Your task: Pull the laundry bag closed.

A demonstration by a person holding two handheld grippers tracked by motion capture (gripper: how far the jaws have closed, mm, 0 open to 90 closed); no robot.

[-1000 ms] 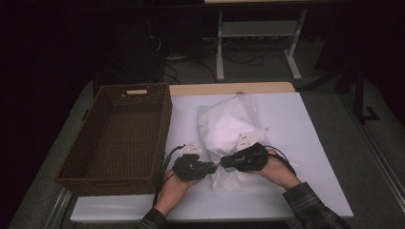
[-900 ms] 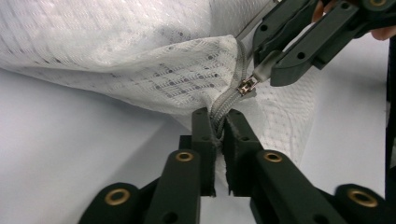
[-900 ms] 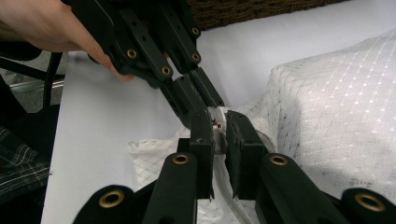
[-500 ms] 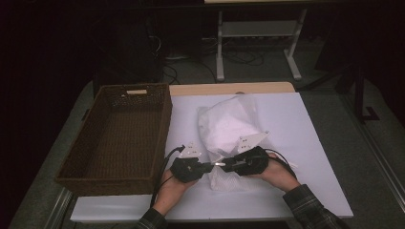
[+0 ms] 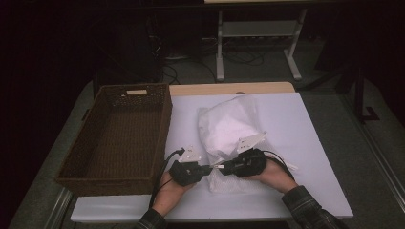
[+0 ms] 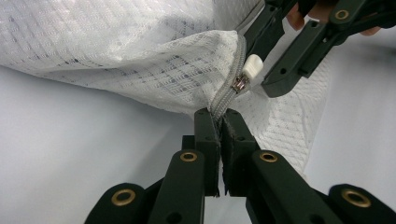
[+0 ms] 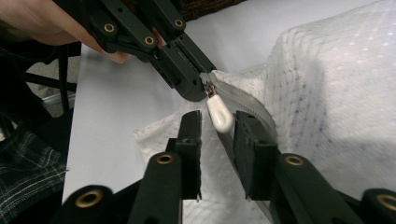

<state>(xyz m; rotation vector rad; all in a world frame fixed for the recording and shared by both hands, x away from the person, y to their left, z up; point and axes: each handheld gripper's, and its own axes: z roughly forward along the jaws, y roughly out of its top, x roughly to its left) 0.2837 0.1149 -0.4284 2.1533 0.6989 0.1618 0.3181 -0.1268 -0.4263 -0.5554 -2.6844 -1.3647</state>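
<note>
Since the earlier frame, the grippers have been drawn together at lower centre, where the white mesh bag [image 5: 229, 129] lies; its zipper end is clamped by the left gripper [image 6: 219, 126], while the white zipper pull [image 7: 219, 114] should be centred between the parted right gripper [image 7: 217, 133] jaws before closing.

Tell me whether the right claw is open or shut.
Open. The right claw has its jaws apart either side of the white zipper pull, not yet pinching it.

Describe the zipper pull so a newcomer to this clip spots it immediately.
Start at the white mesh bag beside the wicker basket. Its grey zipper runs along the near edge, pinched by the left gripper. The zipper pull is a small white teardrop tab between the right gripper jaws.
</note>
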